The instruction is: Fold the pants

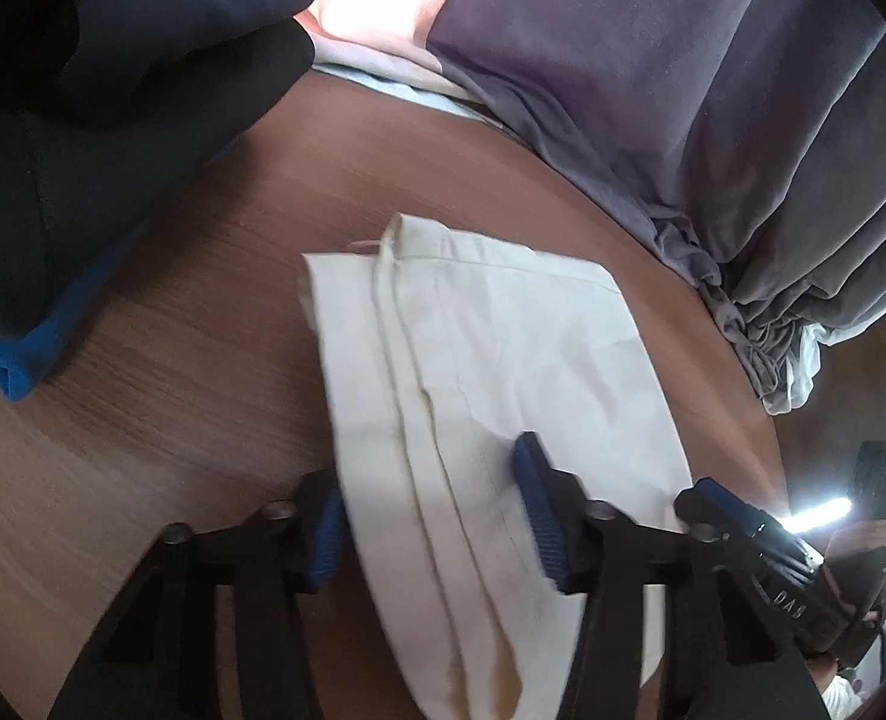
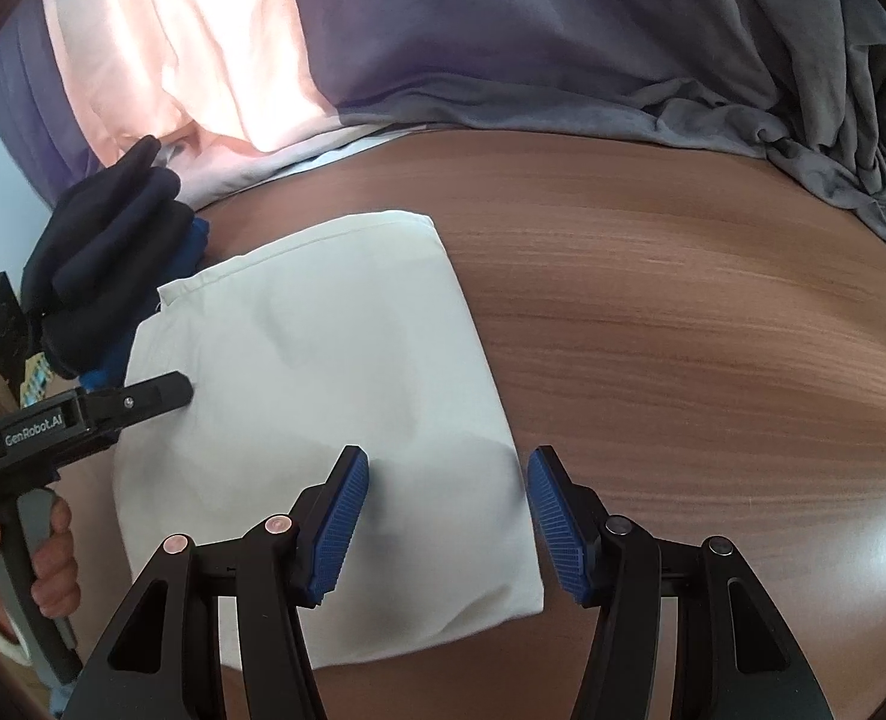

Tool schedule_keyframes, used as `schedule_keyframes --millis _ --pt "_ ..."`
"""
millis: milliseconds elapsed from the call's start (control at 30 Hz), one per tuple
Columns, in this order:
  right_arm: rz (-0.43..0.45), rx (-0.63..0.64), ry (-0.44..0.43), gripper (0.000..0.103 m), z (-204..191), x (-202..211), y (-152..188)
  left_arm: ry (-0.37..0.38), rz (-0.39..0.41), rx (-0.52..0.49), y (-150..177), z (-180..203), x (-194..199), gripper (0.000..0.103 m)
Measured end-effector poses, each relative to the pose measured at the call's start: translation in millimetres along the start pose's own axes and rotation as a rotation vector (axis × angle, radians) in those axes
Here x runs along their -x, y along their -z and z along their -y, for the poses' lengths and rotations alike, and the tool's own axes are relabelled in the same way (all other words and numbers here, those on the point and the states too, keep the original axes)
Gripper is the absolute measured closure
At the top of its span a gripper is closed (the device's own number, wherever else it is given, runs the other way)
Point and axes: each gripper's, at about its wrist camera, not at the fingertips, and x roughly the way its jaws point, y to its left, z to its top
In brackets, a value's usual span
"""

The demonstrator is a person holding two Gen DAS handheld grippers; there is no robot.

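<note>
The white pants (image 1: 502, 372) lie folded into a compact rectangle on the brown wooden table (image 1: 191, 312); their layered edges show in the left wrist view. They also show in the right wrist view (image 2: 335, 360). My left gripper (image 1: 431, 510) is open and straddles the near edge of the fold, holding nothing. It also shows from the side in the right wrist view (image 2: 167, 390), at the left edge of the pants. My right gripper (image 2: 448, 510) is open over the near right corner of the pants. It also shows in the left wrist view (image 1: 742, 522).
A pile of dark navy and blue clothes (image 1: 83, 120) lies at the left of the table, also in the right wrist view (image 2: 107, 252). A grey-purple blanket (image 2: 562, 30) and pink cloth (image 2: 191, 42) lie along the far edge.
</note>
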Motion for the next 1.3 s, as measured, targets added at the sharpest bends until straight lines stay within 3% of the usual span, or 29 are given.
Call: schedule_keyframes --millis 133,500,833,933,1100,1300 --pt "0.01 -0.001 0.016 0.046 2 -4 -6 0.007 0.004 -0.006 -2 -2 -2 0.069" --pt "0.052 -0.042 0.017 0.046 21 -13 -27 -0.049 0.009 -0.095 -2 7 -4 0.069" --pt "0.034 -0.026 -0.035 0.047 20 -30 -32 -0.039 0.003 -0.115 -3 5 -5 0.069" --pt "0.029 -0.02 -0.051 0.052 20 -33 -34 -0.042 0.004 -0.121 -3 5 -6 0.07" --pt "0.019 -0.022 -0.079 0.058 22 -38 -35 -0.058 0.013 -0.14 -4 9 -2 0.08" --pt "0.017 -0.024 -0.095 0.065 21 -41 -37 -0.004 0.004 -0.092 -6 6 -7 0.081"
